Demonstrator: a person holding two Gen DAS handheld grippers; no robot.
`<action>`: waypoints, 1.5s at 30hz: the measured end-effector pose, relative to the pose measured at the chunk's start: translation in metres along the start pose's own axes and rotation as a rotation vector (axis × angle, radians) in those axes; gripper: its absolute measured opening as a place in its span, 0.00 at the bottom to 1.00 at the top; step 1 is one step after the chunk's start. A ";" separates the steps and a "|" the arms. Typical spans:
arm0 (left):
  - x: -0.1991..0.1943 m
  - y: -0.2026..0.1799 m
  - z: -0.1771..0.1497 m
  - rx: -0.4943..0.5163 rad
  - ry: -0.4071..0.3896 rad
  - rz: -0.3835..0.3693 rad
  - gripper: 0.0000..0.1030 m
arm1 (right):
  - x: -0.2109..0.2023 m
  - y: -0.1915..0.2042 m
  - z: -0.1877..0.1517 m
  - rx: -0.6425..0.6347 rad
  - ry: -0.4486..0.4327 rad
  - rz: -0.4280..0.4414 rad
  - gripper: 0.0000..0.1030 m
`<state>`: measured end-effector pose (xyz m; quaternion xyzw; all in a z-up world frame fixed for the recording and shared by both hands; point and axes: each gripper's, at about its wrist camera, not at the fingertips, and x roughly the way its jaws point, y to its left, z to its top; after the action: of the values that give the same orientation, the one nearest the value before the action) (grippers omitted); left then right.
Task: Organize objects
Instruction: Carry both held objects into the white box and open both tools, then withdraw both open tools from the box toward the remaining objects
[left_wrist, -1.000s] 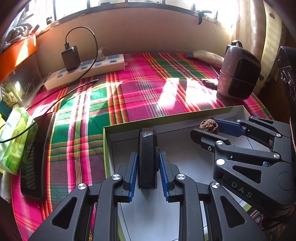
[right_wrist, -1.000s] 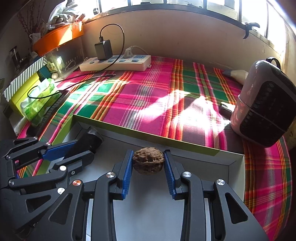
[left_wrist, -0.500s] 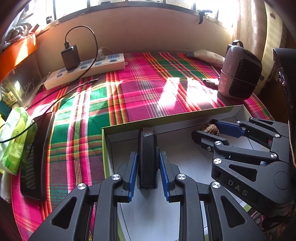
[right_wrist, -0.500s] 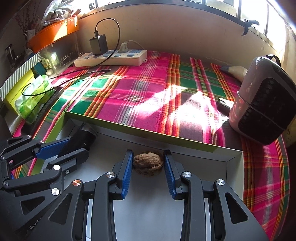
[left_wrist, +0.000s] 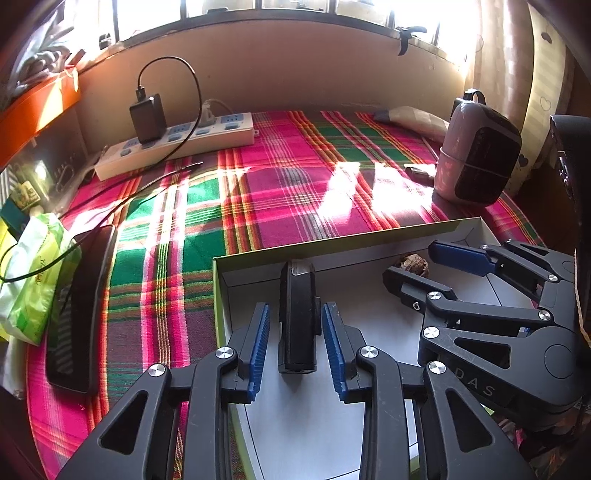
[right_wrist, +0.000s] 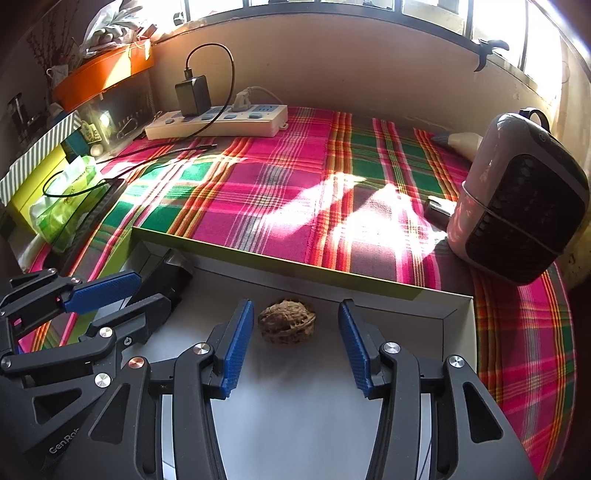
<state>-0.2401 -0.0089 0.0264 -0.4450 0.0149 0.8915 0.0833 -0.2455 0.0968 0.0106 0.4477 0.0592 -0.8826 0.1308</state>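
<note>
Walnut: a wrinkled brown walnut (right_wrist: 286, 322) lies on the pale floor of the box (right_wrist: 406, 291), near its far wall.
Black device: a slim black device (left_wrist: 297, 314) with a clear tip lies in the same box, toward its left end.
Box: shallow, green outside and white inside, resting on the plaid cloth (right_wrist: 280, 192); it holds only those two things.
Left gripper (left_wrist: 295, 345): its blue fingers have just been opening and stand clear on either side of the device, released.
Right gripper (right_wrist: 295, 343): its fingers have just been opening too; the walnut sits between them, untouched.
Beyond the box: a power strip (right_wrist: 218, 123) by the wall, a pink heater (right_wrist: 517, 206) to the right.
Left view only: the dark flat slab (left_wrist: 79, 310) left of the box shows whole.
Right view only: the walnut's whole shell.
</note>
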 end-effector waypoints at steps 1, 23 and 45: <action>-0.002 0.000 0.000 -0.003 -0.002 -0.001 0.28 | -0.001 0.000 0.000 0.003 -0.002 0.002 0.50; -0.040 -0.004 -0.021 -0.010 -0.047 -0.007 0.31 | -0.035 -0.008 -0.024 0.047 -0.050 0.003 0.54; -0.093 -0.011 -0.070 -0.041 -0.119 -0.059 0.31 | -0.098 -0.020 -0.078 0.087 -0.164 -0.011 0.54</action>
<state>-0.1282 -0.0178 0.0584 -0.3930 -0.0212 0.9137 0.1010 -0.1357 0.1511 0.0431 0.3786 0.0125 -0.9188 0.1107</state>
